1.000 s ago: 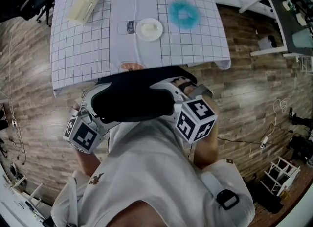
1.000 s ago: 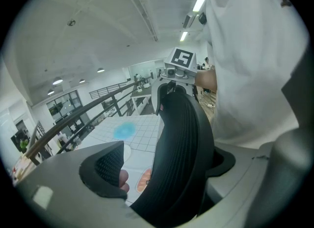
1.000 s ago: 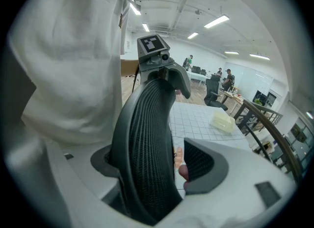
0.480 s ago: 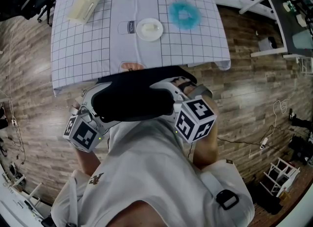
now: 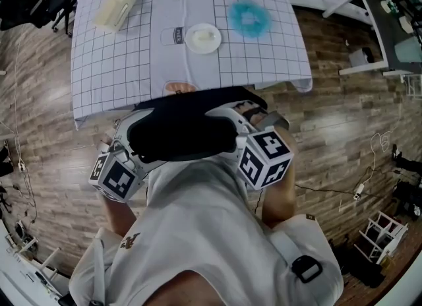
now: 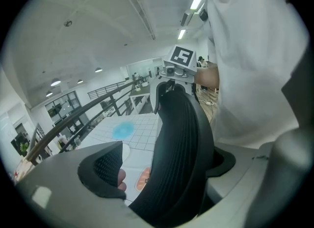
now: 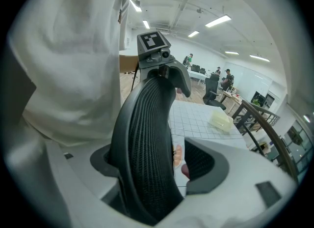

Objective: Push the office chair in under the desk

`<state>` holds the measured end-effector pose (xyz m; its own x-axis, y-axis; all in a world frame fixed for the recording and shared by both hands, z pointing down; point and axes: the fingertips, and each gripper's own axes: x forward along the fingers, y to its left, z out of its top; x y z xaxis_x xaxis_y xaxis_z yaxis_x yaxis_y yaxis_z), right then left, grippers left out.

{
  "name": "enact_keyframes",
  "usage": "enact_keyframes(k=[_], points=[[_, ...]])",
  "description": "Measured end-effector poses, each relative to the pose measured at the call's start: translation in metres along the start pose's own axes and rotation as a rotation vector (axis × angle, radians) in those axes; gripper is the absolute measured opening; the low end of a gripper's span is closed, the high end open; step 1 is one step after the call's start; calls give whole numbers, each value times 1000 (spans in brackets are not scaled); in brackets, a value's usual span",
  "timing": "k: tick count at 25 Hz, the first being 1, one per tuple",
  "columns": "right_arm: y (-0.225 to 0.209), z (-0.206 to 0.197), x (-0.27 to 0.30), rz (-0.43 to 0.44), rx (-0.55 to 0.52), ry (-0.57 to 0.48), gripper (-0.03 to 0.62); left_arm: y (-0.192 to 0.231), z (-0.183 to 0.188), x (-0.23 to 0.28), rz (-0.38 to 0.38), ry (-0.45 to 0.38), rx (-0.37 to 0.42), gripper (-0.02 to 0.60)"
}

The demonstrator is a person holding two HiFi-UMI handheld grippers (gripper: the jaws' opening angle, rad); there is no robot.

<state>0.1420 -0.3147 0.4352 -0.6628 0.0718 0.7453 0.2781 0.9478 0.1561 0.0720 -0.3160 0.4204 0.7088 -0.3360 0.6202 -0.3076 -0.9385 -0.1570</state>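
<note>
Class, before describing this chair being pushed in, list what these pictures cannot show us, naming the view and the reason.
Chair seat and wheels: head view, hidden under the backrest and the person's shirt.
Desk legs: head view, covered by the tablecloth.
Label beside the plate: head view, print too small to read.

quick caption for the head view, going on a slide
From above: left gripper and right gripper, jaws open, straddle the black office chair backrest at the grid-covered desk.
</note>
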Motion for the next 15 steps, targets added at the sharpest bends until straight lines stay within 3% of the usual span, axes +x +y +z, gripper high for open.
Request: enact_keyframes(k=[9, 15], points=[[7, -1, 0, -48, 10, 69, 356, -8, -1, -5, 19, -3, 51, 465], [8, 2, -7, -86, 41, 88, 356, -12, 11, -16, 17, -87, 30, 459]])
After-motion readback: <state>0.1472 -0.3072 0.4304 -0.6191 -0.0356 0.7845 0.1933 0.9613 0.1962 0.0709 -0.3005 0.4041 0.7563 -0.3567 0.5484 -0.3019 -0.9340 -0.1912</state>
